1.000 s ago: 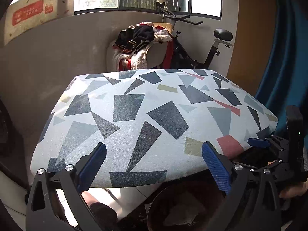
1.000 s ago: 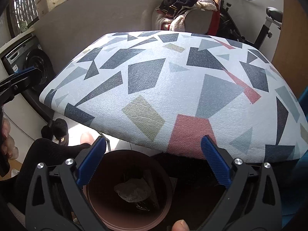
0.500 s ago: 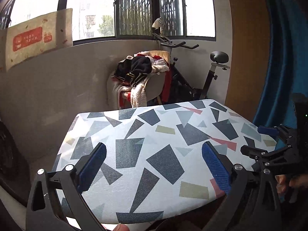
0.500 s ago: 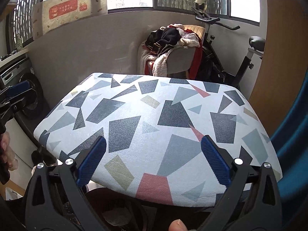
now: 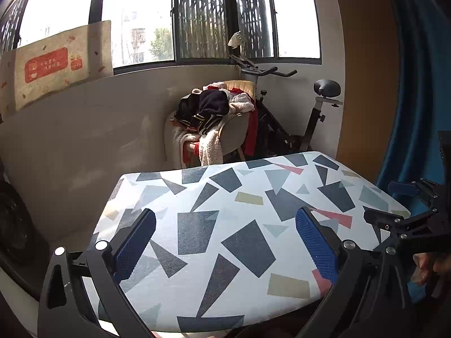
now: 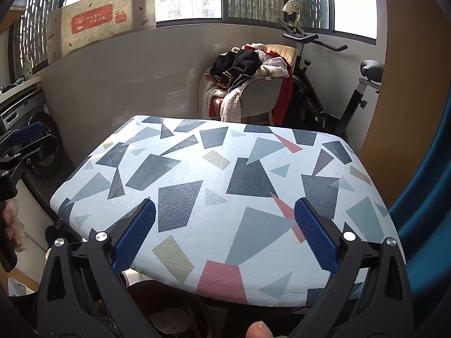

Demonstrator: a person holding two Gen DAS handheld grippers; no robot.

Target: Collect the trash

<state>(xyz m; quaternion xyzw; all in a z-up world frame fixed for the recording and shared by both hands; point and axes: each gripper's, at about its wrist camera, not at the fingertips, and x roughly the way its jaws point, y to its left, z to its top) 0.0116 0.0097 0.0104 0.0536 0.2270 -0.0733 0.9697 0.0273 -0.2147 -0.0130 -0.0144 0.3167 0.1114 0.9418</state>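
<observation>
My left gripper [image 5: 225,242] is open and empty, held above the near edge of a table with a geometric-patterned cover [image 5: 197,197]. My right gripper [image 6: 225,236] is open and empty over the same table [image 6: 214,180]. A brown round bin [image 6: 169,309] stands under the table's near edge in the right wrist view, with crumpled trash [image 6: 169,322] inside. The right gripper also shows at the right edge of the left wrist view [image 5: 408,205]. The left gripper shows at the left edge of the right wrist view [image 6: 17,146].
A chair piled with clothes [image 5: 214,118] and an exercise bike [image 5: 310,112] stand behind the table. A washing machine [image 6: 36,140] is at the left. A blue curtain [image 5: 417,84] hangs at the right.
Both grippers have risen and tilted up from the bin under the table edge. The view now takes in the tabletop and the window; the bin has slid nearly out of view.
</observation>
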